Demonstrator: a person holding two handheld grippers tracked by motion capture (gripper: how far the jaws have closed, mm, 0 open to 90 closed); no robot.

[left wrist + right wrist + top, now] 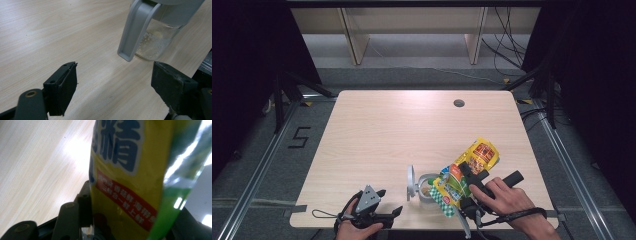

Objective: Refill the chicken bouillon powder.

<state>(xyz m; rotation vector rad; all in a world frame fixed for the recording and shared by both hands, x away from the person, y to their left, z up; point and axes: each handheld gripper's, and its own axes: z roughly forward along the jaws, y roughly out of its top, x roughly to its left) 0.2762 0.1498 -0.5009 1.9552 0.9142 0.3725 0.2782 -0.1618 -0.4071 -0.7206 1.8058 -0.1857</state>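
Note:
A yellow and green snack bag [467, 170] hangs tilted over the table, its green checked end low beside a small glass jar [428, 189]. My right gripper [472, 176] is shut on the bag. In the right gripper view the bag [130, 170], with blue characters and a red label, sits between the black jaws of the right gripper [135, 215]. The jar's grey flip lid [411, 182] stands open. My left gripper [389, 201] rests open near the table's front edge, left of the jar. In the left gripper view the left gripper [115, 77] holds nothing, and the jar [155, 42] with pale granules stands ahead.
The light wooden table [387, 130] has a round cable hole [459, 103] at the back right. Wooden shelf legs [354, 40] and loose cables [507, 45] are on the floor beyond the table. A metal rail [257, 175] runs along the left.

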